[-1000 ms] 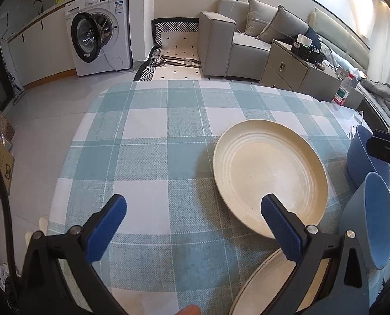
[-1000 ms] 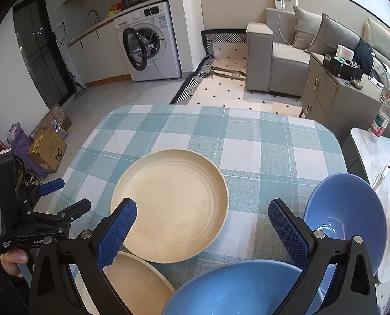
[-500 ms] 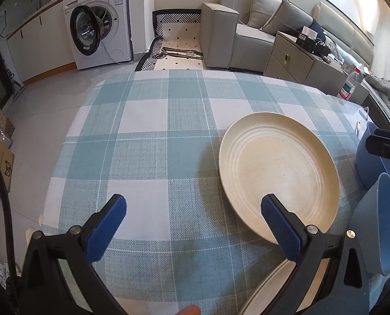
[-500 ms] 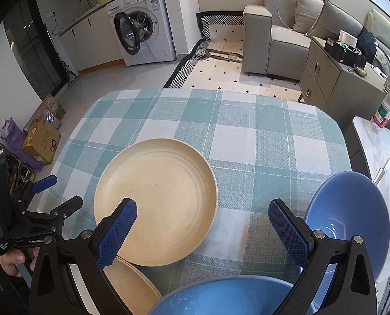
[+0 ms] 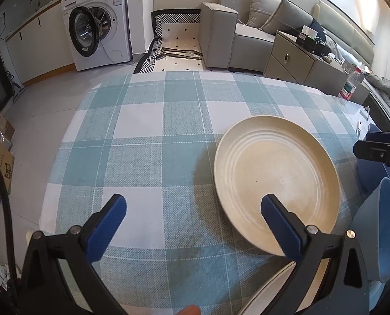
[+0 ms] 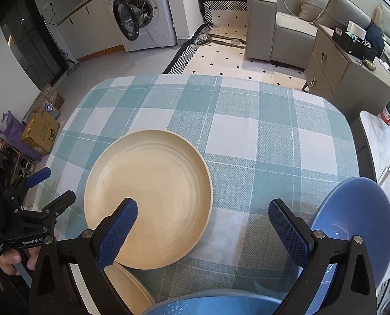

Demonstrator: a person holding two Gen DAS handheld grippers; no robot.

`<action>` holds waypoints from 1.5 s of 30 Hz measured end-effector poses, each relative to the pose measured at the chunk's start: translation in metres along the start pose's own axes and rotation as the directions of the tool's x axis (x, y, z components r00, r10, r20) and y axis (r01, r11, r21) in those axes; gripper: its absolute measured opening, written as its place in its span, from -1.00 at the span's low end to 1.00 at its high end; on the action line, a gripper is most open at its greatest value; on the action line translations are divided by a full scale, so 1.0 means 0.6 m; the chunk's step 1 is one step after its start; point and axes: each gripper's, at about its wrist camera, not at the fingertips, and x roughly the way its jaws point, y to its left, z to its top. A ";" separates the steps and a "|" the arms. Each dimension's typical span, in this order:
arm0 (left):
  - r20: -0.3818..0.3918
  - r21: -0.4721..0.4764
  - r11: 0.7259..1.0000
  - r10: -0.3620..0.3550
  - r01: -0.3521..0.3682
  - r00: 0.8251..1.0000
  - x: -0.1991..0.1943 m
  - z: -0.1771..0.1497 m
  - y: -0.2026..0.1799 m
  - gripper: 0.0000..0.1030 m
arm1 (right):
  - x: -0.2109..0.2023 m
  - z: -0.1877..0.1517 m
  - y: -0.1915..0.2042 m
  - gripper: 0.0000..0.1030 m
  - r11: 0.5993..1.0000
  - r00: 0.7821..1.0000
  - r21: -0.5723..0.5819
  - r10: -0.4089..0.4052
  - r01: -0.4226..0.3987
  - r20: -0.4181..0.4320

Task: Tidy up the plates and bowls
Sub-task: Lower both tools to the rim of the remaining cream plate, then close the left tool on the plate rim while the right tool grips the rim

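Across the lower part of the left wrist view, the left gripper (image 5: 193,215) hangs above the checked tablecloth (image 5: 147,157) with its blue pads spread wide and nothing between them; its right pad overlaps the near edge of the cream plate (image 5: 276,178). From the right wrist view the right gripper (image 6: 203,223) is likewise released and empty, its left pad over the same cream plate (image 6: 147,197) and its right pad beside the blue bowl (image 6: 352,220) at the lower right. A second cream plate (image 6: 128,288) peeks out at the bottom, partly under the first plate's near rim. Another blue bowl (image 6: 210,305) fills the bottom edge of that frame. At the left edge, a hand (image 6: 12,260) grips the other tool's handle. Beyond the table, a washing machine (image 6: 142,15) stands at upper left and a grey sofa (image 6: 281,26) at upper right.
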 end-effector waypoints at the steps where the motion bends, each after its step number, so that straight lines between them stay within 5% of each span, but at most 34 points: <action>1: -0.002 0.002 1.000 -0.003 0.003 1.000 0.001 -0.001 -0.001 1.00 | 0.001 0.001 -0.001 0.99 1.000 1.000 0.000 0.000 0.000 0.001; 20: -0.046 0.030 0.999 0.022 -0.021 0.999 0.032 -0.011 -0.017 1.00 | 0.077 0.005 -0.002 0.79 1.000 0.989 0.003 0.011 -0.010 -0.149; 33: -0.075 0.021 1.000 0.004 -0.003 0.997 0.054 -0.014 -0.013 0.95 | 0.090 0.008 0.011 0.55 0.999 0.986 -0.046 0.000 -0.008 -0.166; 37: -0.088 0.013 1.000 -0.019 0.020 0.996 0.058 -0.015 -0.012 0.83 | 0.105 0.003 0.016 0.41 0.998 0.982 -0.064 0.003 -0.015 -0.190; 45: -0.113 0.040 0.998 -0.053 0.058 0.992 0.063 -0.021 -0.024 0.19 | 0.124 -0.005 0.022 0.12 0.996 0.977 -0.085 0.009 -0.028 -0.214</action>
